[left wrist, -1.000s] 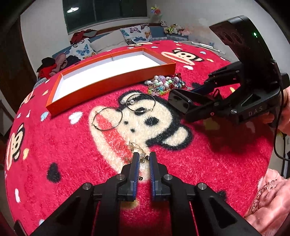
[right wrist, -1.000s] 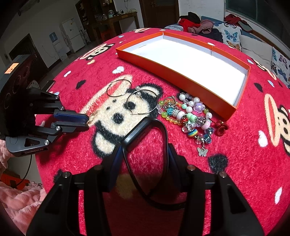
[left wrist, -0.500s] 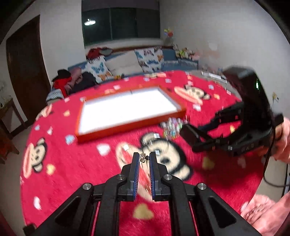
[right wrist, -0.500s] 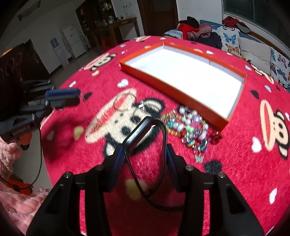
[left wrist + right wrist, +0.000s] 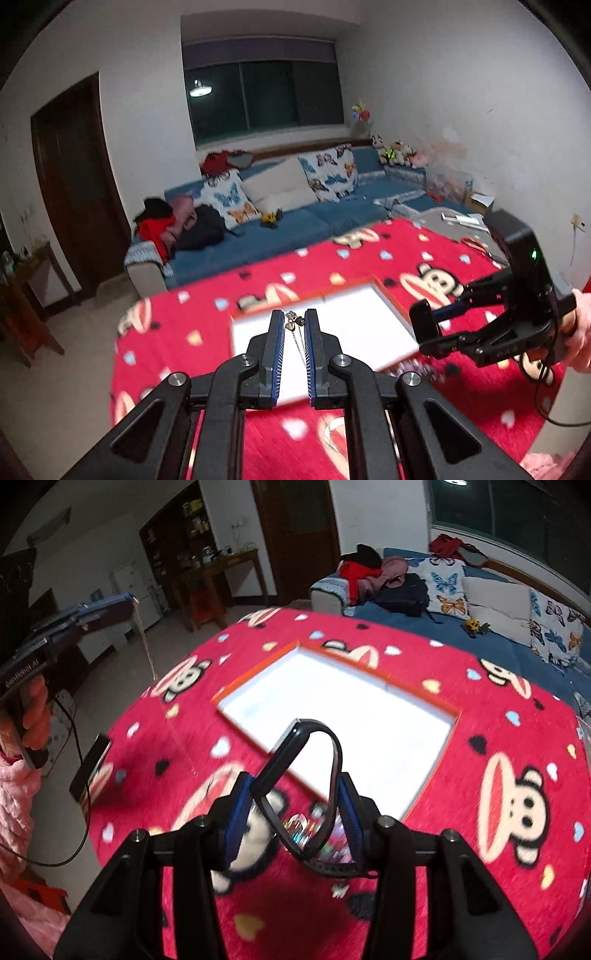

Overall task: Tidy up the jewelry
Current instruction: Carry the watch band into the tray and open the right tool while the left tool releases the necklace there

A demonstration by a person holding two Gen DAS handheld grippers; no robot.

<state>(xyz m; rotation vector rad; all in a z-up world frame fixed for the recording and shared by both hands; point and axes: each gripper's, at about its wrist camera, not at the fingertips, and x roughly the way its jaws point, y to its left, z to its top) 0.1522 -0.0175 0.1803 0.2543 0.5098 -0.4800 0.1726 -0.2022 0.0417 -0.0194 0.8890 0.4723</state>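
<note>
Nearest the lens in the right wrist view, the right tongs are partly closed on a black smartwatch; its band loops up between the two pads and bulges out behind them. The hold appears to rest on the flexible strap alone, so the watch could twist or slide out if the tongs tilt sharply.

In the left wrist view, the left tongs stand nearly closed, pinching a fine gold chain necklace at its pendant end. The rest of the chain hangs free; the right wrist view shows it trailing as a thin line well below the tongs. A long loose chain can swing, snag on the tray's rim, or land partly outside.

Below both tongs lies the red monkey-print cloth covering the worktop. A cluster of beaded bracelets is visible just behind the watch strap, blurred and not yet collected. Other pieces cannot be made out from here.

Beyond, the orange tray with its white floor sits on the cloth, and appears empty as far as the blur allows. Both held items are above or short of it, neither inside. Judged step: carrying to the tray.

Risks from here: the two tongs converging on one tray may collide; releasing the chain from height may tangle or bunch it.

Farthest back, a blue sofa with butterfly cushions.
</note>
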